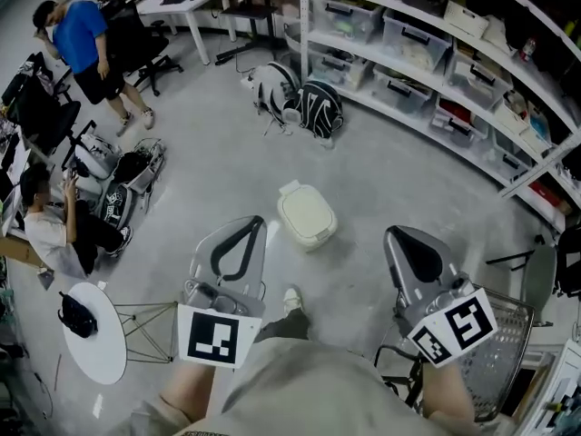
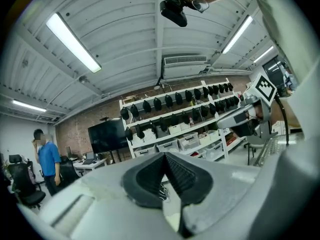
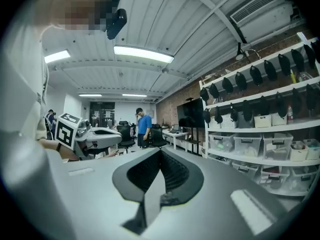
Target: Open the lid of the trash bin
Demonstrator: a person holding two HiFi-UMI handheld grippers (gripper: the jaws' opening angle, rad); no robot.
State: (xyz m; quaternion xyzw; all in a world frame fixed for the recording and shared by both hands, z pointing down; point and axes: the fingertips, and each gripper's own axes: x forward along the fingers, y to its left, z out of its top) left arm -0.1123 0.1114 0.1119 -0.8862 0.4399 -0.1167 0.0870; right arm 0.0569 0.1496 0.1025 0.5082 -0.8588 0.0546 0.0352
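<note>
Left tongs [image 1: 247,225] and right tongs [image 1: 396,236] are both pinched together and empty, down low in frame; bin [image 1: 306,214] sits mid-frame, untouched.

Here's the trash bin [image 1: 307,214], smooth cream plastic with a faint sheen. The floor [image 1: 209,171] is polished grey concrete. The left gripper [image 1: 250,225] and right gripper [image 1: 398,239] are matt grey plastic with ribbed black rubber pads [image 2: 181,171].

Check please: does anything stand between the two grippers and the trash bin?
Nothing visible does. Only bare floor lies between the trash bin and the left gripper or the right gripper.
</note>
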